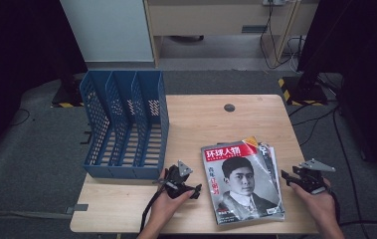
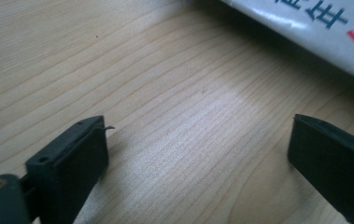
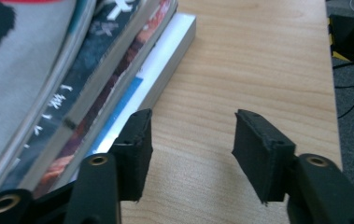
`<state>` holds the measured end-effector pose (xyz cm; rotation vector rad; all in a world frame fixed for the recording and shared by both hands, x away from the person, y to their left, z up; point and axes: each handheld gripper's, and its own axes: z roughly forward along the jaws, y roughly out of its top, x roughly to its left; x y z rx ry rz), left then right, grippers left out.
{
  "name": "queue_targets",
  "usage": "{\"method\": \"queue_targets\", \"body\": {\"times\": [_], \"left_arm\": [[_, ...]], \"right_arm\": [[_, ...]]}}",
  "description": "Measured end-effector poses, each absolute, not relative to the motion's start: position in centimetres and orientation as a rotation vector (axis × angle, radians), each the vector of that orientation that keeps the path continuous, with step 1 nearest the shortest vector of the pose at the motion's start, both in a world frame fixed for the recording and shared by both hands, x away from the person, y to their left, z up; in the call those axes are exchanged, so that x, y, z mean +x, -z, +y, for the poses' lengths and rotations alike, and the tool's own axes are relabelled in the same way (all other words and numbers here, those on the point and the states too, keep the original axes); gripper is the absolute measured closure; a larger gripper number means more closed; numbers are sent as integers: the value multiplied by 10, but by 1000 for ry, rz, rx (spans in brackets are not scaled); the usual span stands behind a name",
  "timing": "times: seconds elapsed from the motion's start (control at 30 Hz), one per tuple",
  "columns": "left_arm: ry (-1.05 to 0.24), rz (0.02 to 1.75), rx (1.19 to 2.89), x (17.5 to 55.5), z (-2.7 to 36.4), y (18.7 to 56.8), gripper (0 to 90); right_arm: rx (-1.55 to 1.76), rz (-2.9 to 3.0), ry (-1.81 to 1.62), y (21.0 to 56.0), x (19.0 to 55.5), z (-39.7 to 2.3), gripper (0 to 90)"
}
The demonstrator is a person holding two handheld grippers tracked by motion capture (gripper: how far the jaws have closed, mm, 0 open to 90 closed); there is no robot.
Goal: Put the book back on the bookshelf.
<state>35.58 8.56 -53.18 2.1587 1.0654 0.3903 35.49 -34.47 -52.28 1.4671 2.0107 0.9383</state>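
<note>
A stack of magazines [image 1: 243,181] lies on the wooden table [image 1: 201,124] at the front right; the top cover shows a black-and-white portrait under a red title band. My left gripper [image 1: 195,192] rests on the table just left of the stack, open, with bare wood between its jaws [image 2: 198,140]; the magazine's edge [image 2: 315,28] lies ahead of it. My right gripper [image 1: 286,178] sits at the stack's right edge, open and holding nothing [image 3: 191,135]. Its left jaw stands beside the layered magazine spines [image 3: 118,88].
A blue three-slot file rack [image 1: 126,124] stands on the table's left part. A round cable hole [image 1: 229,107] sits near the far edge. The table's right edge [image 3: 331,93] lies close to my right gripper, with cables on the floor beyond.
</note>
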Motion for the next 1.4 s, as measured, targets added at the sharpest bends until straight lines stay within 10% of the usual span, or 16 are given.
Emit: {"method": "queue_targets", "body": {"times": [0.53, 0.9, 1.4], "left_arm": [[-414, 1054, 1947, 341, 85, 500, 260], [-394, 1037, 1947, 337, 76, 499, 306], [-264, 1043, 1947, 349, 66, 504, 156]], "right_arm": [[1364, 2008, -1116, 500, 342, -329, 703], [1231, 2132, -1194, 500, 342, -302, 606], [1228, 2215, -1163, 508, 343, -293, 498]]}}
